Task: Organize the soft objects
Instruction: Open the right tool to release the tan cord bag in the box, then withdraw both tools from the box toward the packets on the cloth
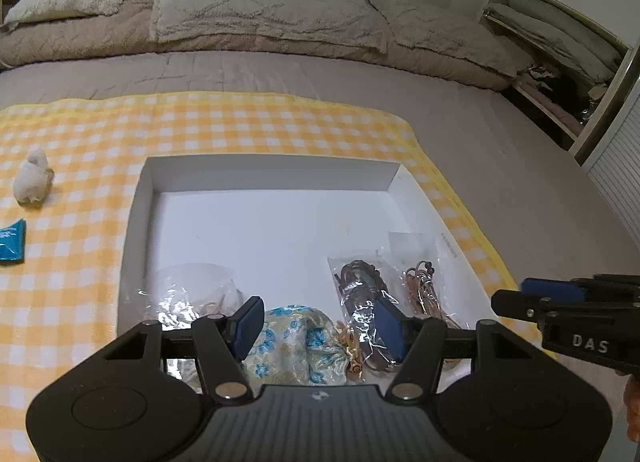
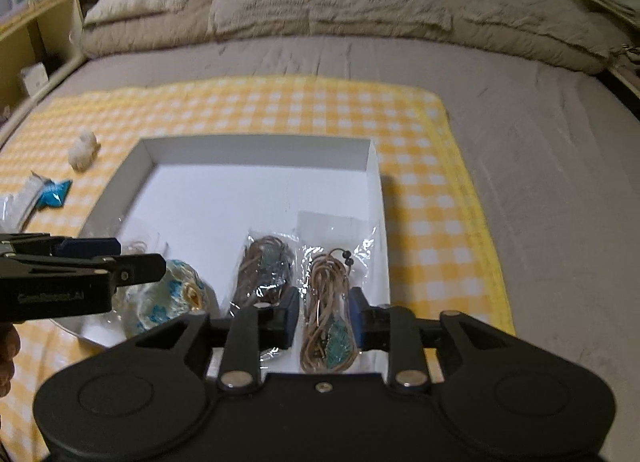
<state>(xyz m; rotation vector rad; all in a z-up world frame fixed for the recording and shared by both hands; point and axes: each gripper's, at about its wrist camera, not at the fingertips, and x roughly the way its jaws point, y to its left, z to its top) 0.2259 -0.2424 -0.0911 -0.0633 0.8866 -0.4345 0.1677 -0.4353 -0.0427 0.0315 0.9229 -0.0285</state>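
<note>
A shallow white box [image 1: 272,169] [image 2: 256,149] lies on a yellow checked blanket [image 1: 80,133]. Inside it are a blue floral fabric pouch [image 1: 296,338] [image 2: 168,302], a bagged dark cord [image 1: 360,282] [image 2: 264,266], a bagged tan cord [image 1: 424,290] [image 2: 328,290] and a crinkled clear bag [image 1: 188,294]. My left gripper [image 1: 318,324] hovers open over the pouch, pads apart from it. My right gripper [image 2: 324,316] stands open above the tan cord bag, with the pads clear of the plastic. Each gripper shows from the side in the other's view: the left gripper [image 2: 140,258] and the right gripper [image 1: 520,294].
A small white plush toy [image 1: 32,181] [image 2: 84,149] and a blue packet [image 1: 12,242] [image 2: 54,191] lie on the blanket left of the box. Beige pillows [image 1: 260,5] line the bed's far side. A wooden shelf [image 2: 40,41] stands at the left, an open cupboard [image 1: 560,41] at the right.
</note>
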